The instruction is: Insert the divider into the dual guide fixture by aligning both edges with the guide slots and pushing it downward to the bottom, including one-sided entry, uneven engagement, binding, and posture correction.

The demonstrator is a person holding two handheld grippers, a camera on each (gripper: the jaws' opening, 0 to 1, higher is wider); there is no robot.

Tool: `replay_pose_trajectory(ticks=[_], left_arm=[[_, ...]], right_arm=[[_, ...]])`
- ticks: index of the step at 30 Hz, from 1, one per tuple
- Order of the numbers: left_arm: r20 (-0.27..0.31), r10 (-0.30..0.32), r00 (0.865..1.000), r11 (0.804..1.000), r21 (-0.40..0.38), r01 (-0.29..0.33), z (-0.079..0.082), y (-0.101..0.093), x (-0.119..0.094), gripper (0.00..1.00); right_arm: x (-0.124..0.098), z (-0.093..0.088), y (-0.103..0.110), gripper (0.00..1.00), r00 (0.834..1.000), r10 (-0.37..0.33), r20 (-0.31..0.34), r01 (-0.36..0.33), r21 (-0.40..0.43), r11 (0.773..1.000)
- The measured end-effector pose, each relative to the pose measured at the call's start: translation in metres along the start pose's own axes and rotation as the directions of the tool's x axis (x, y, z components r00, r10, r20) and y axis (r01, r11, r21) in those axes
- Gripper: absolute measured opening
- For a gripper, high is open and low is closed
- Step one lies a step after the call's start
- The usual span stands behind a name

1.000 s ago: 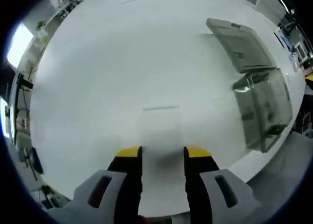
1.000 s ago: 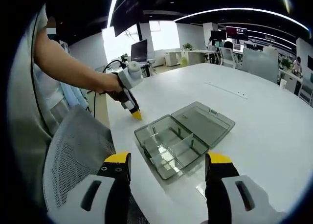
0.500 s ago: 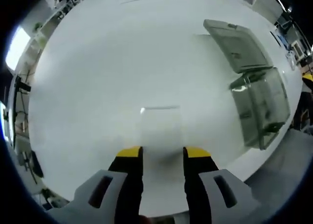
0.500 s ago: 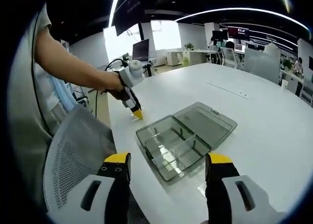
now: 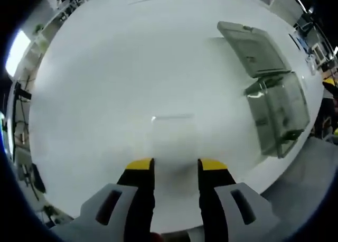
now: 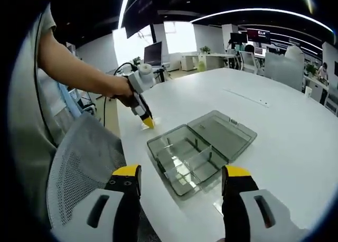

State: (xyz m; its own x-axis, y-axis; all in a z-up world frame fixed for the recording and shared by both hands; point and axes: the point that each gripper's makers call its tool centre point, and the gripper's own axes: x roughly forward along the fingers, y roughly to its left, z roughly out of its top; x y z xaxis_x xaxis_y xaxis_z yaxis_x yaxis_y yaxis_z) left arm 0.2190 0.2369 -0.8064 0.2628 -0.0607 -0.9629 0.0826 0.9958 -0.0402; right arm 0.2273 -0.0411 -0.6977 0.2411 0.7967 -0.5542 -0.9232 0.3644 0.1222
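Right gripper view: a grey mesh chair back [image 6: 79, 168] stands nearest, at the edge of the white table [image 6: 296, 141], beside the person's forearm [image 6: 74, 75]. The right gripper [image 6: 179, 181] hangs above the table edge, its yellow-tipped jaws spread wide with nothing between them. Just beyond the jaws lies the dual guide fixture [image 6: 185, 160], a smoky clear box with inner partitions, its lid [image 6: 222, 130] folded back flat on the table. Past the box's near-left corner, the left gripper [image 6: 148, 122] points down at the table surface, tip at or just above it; contact cannot be judged. Further off are a monitor [image 6: 153, 53] and office desks under ceiling light strips.

Left gripper view: the left gripper [image 5: 176, 165] shows its jaws parted by a moderate gap. A thin clear divider [image 5: 173, 139] lies on the table [image 5: 116, 67] directly ahead of the jaw tips, its near edge running between them. Whether the jaws press on it cannot be told, since the sheet is nearly invisible against the white top and only its far edge is distinct. The fixture [image 5: 277, 115] sits well apart towards the table edge, its open lid [image 5: 251, 47] farther off. The table's far rim is blurred.
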Motion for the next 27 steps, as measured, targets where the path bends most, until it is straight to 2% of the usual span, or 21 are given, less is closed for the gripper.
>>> replay_pose_trajectory(ticks=[19, 27], left_arm=[[0.058, -0.095, 0.994, 0.995, 0.004, 0.095, 0.008, -0.014, -0.017, 0.29], [0.098, -0.171, 0.98, 0.985, 0.006, 0.171, 0.011, -0.026, -0.027, 0.29]], right_arm=[[0.003, 0.004, 0.001, 0.59, 1.0, 0.019, 0.0, -0.019, -0.008, 1.0], [0.003, 0.004, 0.002, 0.59, 1.0, 0.03, 0.001, -0.03, -0.008, 1.0]])
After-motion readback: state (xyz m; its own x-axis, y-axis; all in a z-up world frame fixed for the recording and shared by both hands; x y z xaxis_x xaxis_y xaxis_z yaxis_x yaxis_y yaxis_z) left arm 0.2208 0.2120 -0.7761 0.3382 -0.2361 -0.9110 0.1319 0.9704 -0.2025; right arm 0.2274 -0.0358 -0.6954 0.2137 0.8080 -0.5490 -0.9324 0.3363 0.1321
